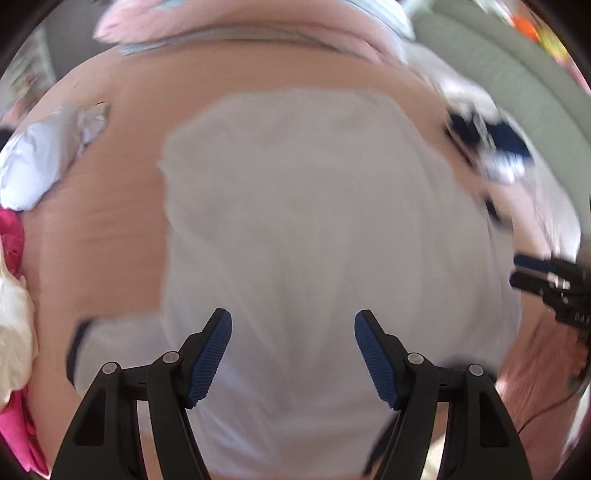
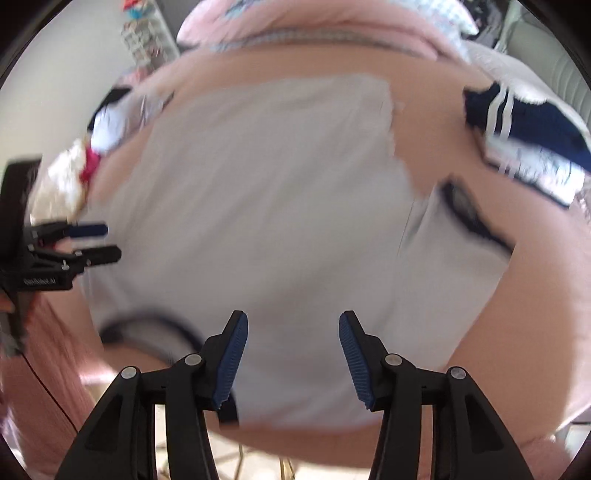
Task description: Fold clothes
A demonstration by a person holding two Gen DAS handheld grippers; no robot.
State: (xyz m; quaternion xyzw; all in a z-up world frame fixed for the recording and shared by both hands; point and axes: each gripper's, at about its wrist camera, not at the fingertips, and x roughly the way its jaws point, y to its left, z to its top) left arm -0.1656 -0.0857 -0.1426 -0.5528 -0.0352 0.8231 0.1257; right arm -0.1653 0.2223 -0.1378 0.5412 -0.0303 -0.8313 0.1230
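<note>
Clearly, both pairs of black two-finger tongs with ribbed blue pads hang released over the work, pointing steeply down. Nearest the left camera, the left gripper (image 1: 293, 354) stands wide apart with nothing between its pads, only cloth far below them. The right gripper (image 2: 293, 356) is likewise parted and holds nothing; its fingers touch no fabric that I can make out, though blur softens every edge.

Beneath them lies the task's thing, a pale grey-white short-sleeved shirt with dark trim at the cuffs (image 1: 314, 221), spread flat across a peach-pink bed sheet (image 1: 110, 229). It looks laid out this way so that the sleeves and hem can be reached from either side, which I take to be the reason one gripper hovers over each half. One sleeve (image 2: 454, 236) sticks out to the right in the right view, not yet turned in, so the folding seems at an early stage.

Further out, other garments wait at the margins, probably parked clear of the folding space: a crumpled white-and-silver garment (image 1: 40, 162) and a bright pink cloth (image 1: 11, 236) at the left, and a navy garment with white stripes (image 2: 517, 122) at the far right. Beyond these, a rolled pink blanket (image 1: 236, 22) runs along the far edge of the bed.
</note>
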